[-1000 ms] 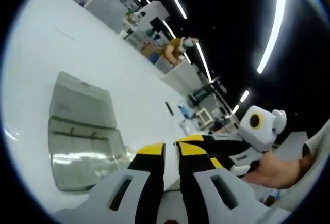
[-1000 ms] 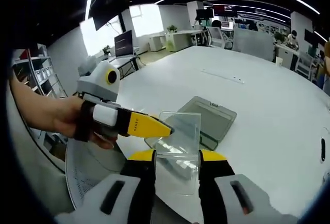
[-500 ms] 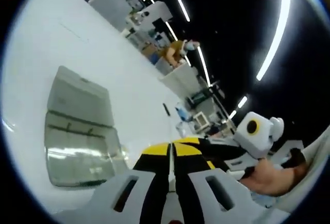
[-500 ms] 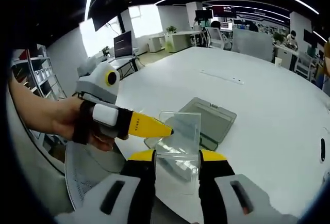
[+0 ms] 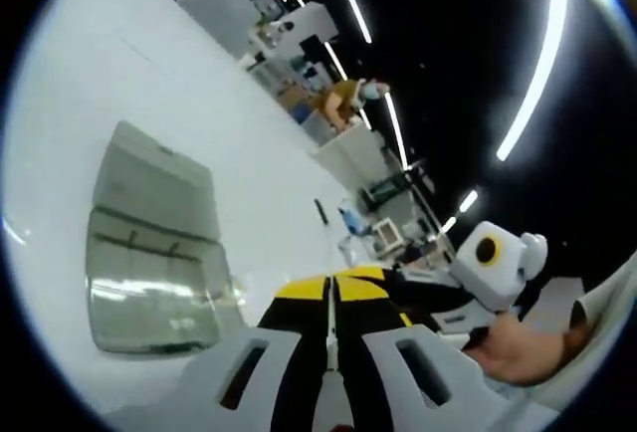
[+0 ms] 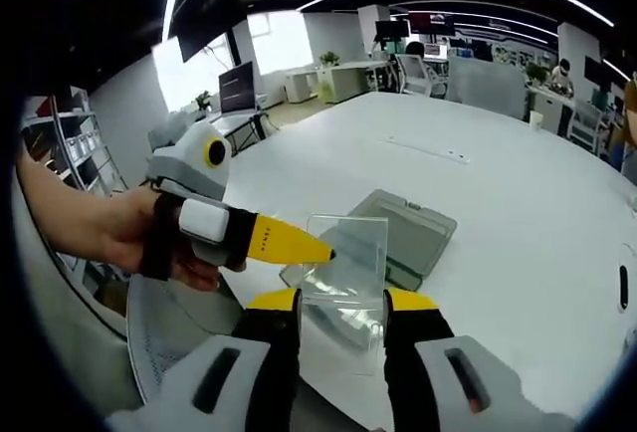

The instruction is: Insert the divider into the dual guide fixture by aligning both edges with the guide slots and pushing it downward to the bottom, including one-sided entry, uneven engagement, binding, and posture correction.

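Left gripper view: riding low and rolled, looking along its jaws across the white table (image 5: 149, 74) toward the grey guide fixture (image 5: 154, 243), near. Right gripper view: looking level over the table's near edge at the fixture (image 6: 408, 228). Both are sharing the fixture and surrounding tabletop.

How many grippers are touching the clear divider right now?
2. The right gripper clamps the clear divider at its lower edge; the left gripper pinches its left edge, jaws closed, above the table and the grey fixture.
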The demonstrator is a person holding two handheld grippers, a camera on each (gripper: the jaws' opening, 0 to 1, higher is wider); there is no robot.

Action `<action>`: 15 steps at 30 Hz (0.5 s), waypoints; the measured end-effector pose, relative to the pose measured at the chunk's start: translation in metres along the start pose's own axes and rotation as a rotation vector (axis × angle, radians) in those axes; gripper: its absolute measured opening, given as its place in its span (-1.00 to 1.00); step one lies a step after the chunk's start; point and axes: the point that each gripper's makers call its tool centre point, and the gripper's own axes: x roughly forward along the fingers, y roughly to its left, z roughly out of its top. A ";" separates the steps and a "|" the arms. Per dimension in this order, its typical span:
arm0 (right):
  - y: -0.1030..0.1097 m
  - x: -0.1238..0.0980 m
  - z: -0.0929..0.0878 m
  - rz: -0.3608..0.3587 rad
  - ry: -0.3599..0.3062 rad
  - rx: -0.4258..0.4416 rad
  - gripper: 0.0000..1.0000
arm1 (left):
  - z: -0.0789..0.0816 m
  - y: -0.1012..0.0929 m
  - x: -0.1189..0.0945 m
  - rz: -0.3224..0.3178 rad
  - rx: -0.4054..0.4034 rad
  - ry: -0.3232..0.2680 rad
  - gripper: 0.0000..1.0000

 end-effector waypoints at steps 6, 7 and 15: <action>0.001 -0.001 0.001 -0.004 -0.003 0.008 -0.42 | 0.001 -0.002 -0.001 -0.004 0.005 -0.004 -1.00; 0.001 -0.001 0.002 -0.005 -0.006 0.009 -0.42 | 0.002 -0.002 -0.002 -0.005 0.010 -0.006 -1.00; -0.002 -0.007 0.010 0.002 -0.039 0.034 -0.38 | 0.005 -0.002 -0.008 -0.009 0.037 -0.010 -1.00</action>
